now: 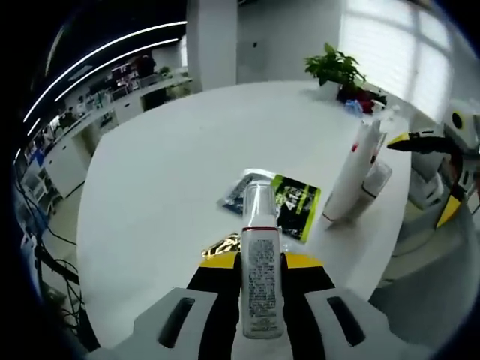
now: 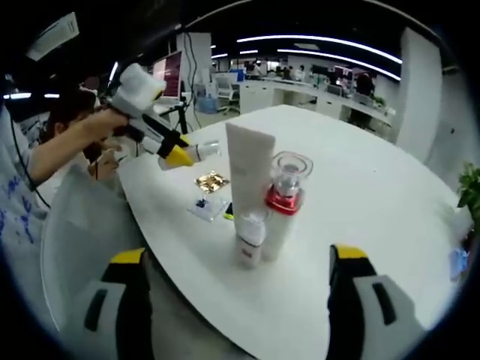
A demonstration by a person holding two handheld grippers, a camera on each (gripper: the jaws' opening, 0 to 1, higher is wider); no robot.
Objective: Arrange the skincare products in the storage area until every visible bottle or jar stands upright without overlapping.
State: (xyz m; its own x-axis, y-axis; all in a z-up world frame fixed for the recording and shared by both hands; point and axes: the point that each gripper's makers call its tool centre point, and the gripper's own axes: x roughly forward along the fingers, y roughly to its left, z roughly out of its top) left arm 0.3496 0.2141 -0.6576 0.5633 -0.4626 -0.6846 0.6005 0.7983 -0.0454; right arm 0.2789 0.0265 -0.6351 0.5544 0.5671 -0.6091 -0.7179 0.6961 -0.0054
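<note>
My left gripper (image 1: 261,262) is shut on a white bottle (image 1: 261,289) with a clear cap and printed text, held above the white table (image 1: 172,172). In the right gripper view the same bottle (image 2: 206,150) pokes out of the left gripper (image 2: 180,156), which a person's hand holds. A tall white tube (image 2: 249,169) stands on its cap beside a white bottle with a red collar (image 2: 285,206). They touch or nearly touch. Both also show in the left gripper view, the tube (image 1: 352,172) in front of the bottle (image 1: 376,180). My right gripper (image 2: 240,300) is open near the table edge, short of the pair.
Flat sachets lie on the table: a green-black one (image 1: 296,204), a blue one (image 1: 238,196) and a gold one (image 1: 221,244). A potted plant (image 1: 334,67) stands at the far edge. The right gripper (image 1: 429,178) hangs beyond the tube. Office desks surround the table.
</note>
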